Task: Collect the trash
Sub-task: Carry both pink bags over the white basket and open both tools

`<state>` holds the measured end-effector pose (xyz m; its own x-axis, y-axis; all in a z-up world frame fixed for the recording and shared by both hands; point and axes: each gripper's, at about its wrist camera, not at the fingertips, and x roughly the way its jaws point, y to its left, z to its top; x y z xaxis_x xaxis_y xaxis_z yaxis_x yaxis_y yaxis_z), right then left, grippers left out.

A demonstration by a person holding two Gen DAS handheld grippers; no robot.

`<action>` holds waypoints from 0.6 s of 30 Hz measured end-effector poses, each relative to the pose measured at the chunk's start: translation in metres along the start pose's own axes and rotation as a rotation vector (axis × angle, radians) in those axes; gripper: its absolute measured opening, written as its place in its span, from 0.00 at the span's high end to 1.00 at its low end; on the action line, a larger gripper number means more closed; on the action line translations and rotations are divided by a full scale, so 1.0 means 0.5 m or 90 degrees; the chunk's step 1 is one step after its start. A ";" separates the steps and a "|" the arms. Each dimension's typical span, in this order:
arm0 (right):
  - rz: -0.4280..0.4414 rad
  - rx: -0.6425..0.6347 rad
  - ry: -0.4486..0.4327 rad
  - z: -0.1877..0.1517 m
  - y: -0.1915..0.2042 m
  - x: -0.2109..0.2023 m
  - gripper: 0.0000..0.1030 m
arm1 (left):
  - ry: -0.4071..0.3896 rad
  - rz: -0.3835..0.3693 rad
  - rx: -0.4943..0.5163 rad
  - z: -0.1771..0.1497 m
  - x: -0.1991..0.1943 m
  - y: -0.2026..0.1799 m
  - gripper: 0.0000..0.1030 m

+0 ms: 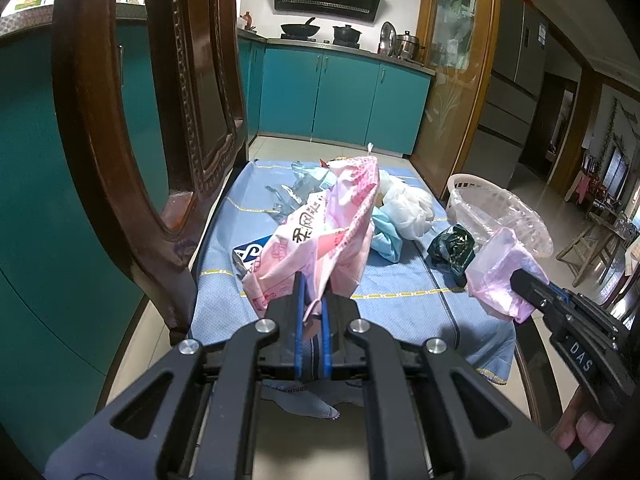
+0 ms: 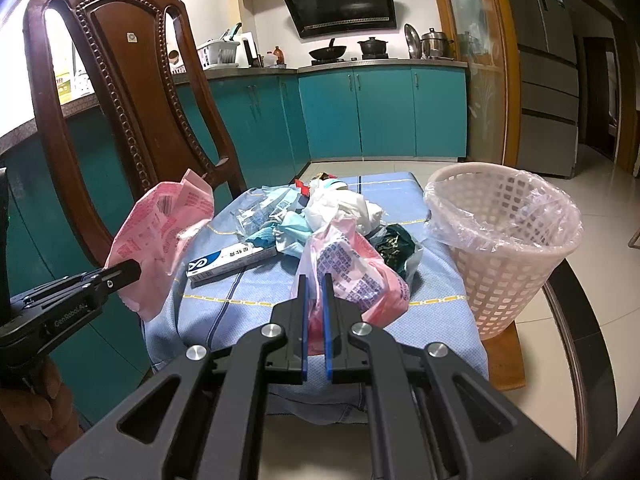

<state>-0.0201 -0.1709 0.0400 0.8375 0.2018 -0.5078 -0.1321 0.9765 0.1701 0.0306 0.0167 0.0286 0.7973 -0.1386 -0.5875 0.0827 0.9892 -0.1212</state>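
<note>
Trash pile on the cloth, bin off to the right

The blue cloth [image 2: 360, 280] carries the heap of crumpled wrappers and bags [image 2: 320, 216] in the middle, a flat white-and-blue carton [image 2: 230, 262] lying at its left, the white plastic lattice basket [image 2: 508, 256] right of the heap, and the carved dark wooden chair [image 2: 120, 92] behind on the left.

The pink wrapper [image 1: 320, 236] is covering most of the box [image 1: 250, 251] and part of the trash pile [image 1: 392, 208] behind it. The frame edge is cutting off the chair [image 1: 132, 120] top; wrapper print is blurring.
</note>
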 end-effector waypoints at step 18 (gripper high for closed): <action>-0.143 0.195 -0.077 0.181 -0.357 0.120 0.92 | 0.003 -0.005 -0.015 0.002 0.006 0.006 0.92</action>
<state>0.1016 -0.3401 0.0555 0.8866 -0.0433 -0.4605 0.2107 0.9242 0.3187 0.0336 0.0194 0.0273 0.7943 -0.1469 -0.5895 0.0747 0.9866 -0.1452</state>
